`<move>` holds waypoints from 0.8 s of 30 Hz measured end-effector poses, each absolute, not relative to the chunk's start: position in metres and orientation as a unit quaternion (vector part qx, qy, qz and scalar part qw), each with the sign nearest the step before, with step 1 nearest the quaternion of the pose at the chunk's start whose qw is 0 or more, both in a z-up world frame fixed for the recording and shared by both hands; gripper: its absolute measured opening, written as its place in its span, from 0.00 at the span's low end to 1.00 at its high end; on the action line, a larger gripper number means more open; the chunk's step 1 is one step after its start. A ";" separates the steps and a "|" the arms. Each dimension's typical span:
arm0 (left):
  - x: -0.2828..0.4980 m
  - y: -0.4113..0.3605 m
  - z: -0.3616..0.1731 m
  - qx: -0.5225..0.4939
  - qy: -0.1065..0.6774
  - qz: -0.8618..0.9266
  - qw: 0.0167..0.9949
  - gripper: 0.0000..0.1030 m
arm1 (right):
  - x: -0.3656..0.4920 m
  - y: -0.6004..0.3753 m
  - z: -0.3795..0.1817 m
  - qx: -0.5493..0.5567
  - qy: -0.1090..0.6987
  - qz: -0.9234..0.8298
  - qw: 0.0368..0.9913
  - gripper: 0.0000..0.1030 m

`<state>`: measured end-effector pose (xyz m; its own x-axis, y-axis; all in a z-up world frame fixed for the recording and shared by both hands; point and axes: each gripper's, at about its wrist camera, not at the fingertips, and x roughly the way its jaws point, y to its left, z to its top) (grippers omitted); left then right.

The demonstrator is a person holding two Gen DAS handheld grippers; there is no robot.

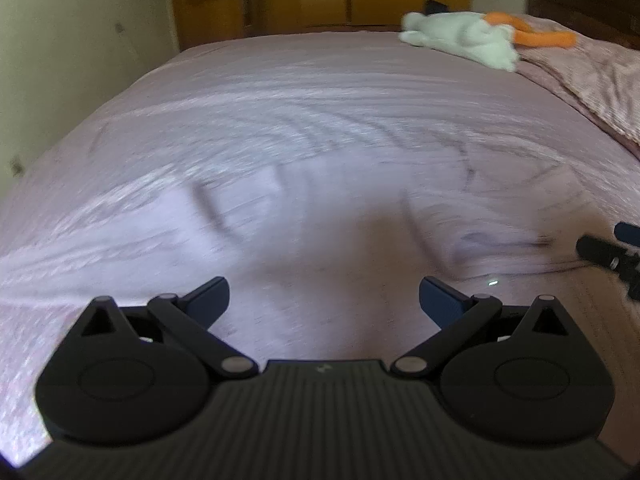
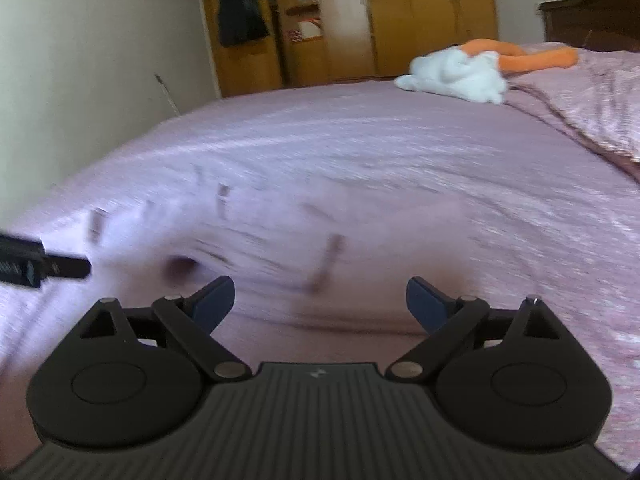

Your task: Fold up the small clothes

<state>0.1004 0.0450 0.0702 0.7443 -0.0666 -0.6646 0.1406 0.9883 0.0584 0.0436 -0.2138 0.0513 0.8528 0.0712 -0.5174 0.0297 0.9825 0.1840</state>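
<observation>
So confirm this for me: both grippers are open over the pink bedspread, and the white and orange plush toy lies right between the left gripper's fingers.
Not quite. Both the left gripper and the right gripper are open above the pink bedspread, but the white and orange plush toy lies far off, near the headboard. The left wrist view shows nothing between the fingers.

Two grippers (image 1: 324, 300) (image 2: 320, 300), one bed (image 1: 320, 128), one plush toy (image 1: 460, 38).
</observation>
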 end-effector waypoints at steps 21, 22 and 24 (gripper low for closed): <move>0.153 -0.099 0.029 0.165 0.345 -0.217 0.898 0.85 | 0.046 -0.254 -0.009 0.106 0.297 -0.068 0.946 0.94; 0.153 -0.102 0.026 0.168 0.346 -0.223 0.896 0.85 | 0.046 -0.253 -0.010 0.102 0.297 -0.068 0.947 0.95; 0.154 -0.107 0.020 0.176 0.346 -0.228 0.893 0.85 | 0.046 -0.252 -0.011 0.099 0.297 -0.068 0.947 0.96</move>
